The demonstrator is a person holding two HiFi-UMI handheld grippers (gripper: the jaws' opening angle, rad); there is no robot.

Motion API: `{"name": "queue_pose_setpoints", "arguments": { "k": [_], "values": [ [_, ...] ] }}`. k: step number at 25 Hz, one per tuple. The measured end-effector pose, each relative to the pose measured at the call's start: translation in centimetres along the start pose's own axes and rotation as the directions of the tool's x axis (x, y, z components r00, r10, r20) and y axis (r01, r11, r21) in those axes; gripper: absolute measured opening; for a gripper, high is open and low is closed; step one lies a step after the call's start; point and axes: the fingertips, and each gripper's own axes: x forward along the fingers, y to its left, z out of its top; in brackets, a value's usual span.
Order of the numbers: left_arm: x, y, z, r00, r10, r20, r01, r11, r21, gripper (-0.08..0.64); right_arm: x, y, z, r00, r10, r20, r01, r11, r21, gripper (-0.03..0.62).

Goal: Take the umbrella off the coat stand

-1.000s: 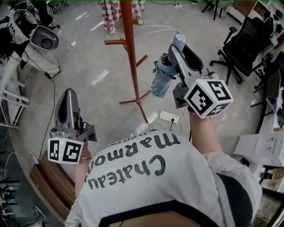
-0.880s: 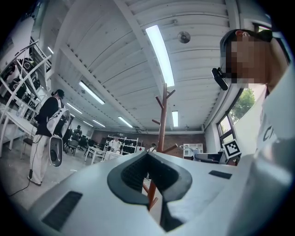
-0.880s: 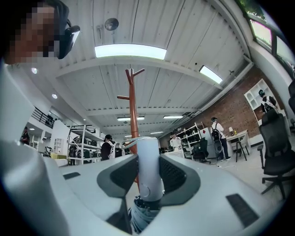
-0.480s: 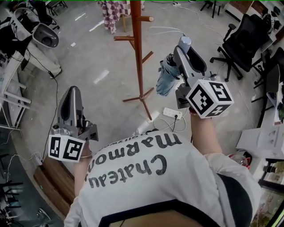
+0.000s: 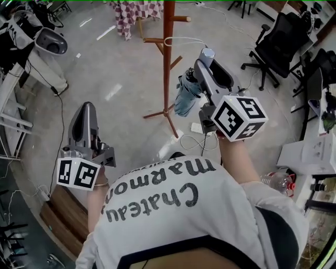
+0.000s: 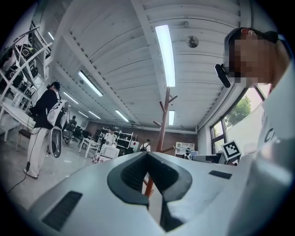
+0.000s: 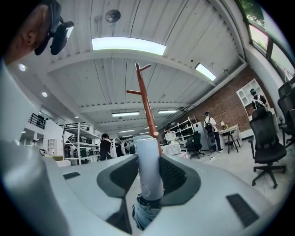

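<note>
A folded blue umbrella (image 5: 185, 95) hangs down from its pale grey handle (image 5: 207, 54). My right gripper (image 5: 202, 61) is shut on that handle, just right of the brown wooden coat stand (image 5: 167, 58). The umbrella hangs clear of the pole and its pegs. In the right gripper view the handle (image 7: 150, 168) stands upright between the jaws, with the stand (image 7: 146, 103) behind it. My left gripper (image 5: 86, 109) is low on the left, jaws together and holding nothing. In the left gripper view, the left gripper (image 6: 147, 154) points toward the stand (image 6: 163, 124).
A white power strip (image 5: 198, 127) and cables lie on the floor by the stand's feet. Black office chairs (image 5: 278, 44) stand at the right, a white table (image 5: 310, 157) beyond them. A fan (image 5: 51, 40) is at the left, a checked cloth (image 5: 137, 8) behind.
Both grippers have shifted sideways with the person. The umbrella stays in the right gripper and now hangs closer beside the stand's pole. The left gripper stays shut.
</note>
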Motion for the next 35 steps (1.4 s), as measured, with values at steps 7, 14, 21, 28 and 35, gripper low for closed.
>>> {"name": "queue_pose_setpoints", "arguments": {
  "k": [7, 14, 21, 28, 35],
  "values": [
    [-2.7, 0.6, -0.5, 0.999, -0.032, -0.016, 0.032, 0.999, -0.005, 0.021, -1.9, 3.4, -1.1, 1.000, -0.012, -0.021, 0.012, 1.000, -0.014, 0.156],
    [-3.9, 2.1, 0.2, 0.999, -0.008, -0.050, 0.007, 1.000, -0.025, 0.021, -2.7, 4.7, -0.7, 0.997, -0.056, -0.048, 0.055, 0.998, -0.027, 0.156],
    [-7.9, 1.9, -1.1, 0.999, -0.022, -0.049, 0.021, 0.999, -0.027, 0.021, -5.6, 6.8, -3.5, 0.996, -0.068, -0.054, 0.065, 0.997, -0.049, 0.155],
    [-10.8, 2.6, -1.8, 0.998, -0.008, -0.066, 0.005, 0.999, -0.040, 0.021, -7.0, 8.9, -5.0, 0.995, -0.062, -0.077, 0.058, 0.997, -0.052, 0.155],
    [-11.7, 2.9, -1.6, 0.998, -0.009, -0.068, 0.006, 0.999, -0.041, 0.021, -7.3, 9.6, -5.7, 0.994, -0.069, -0.086, 0.064, 0.996, -0.055, 0.155]
  ]
}}
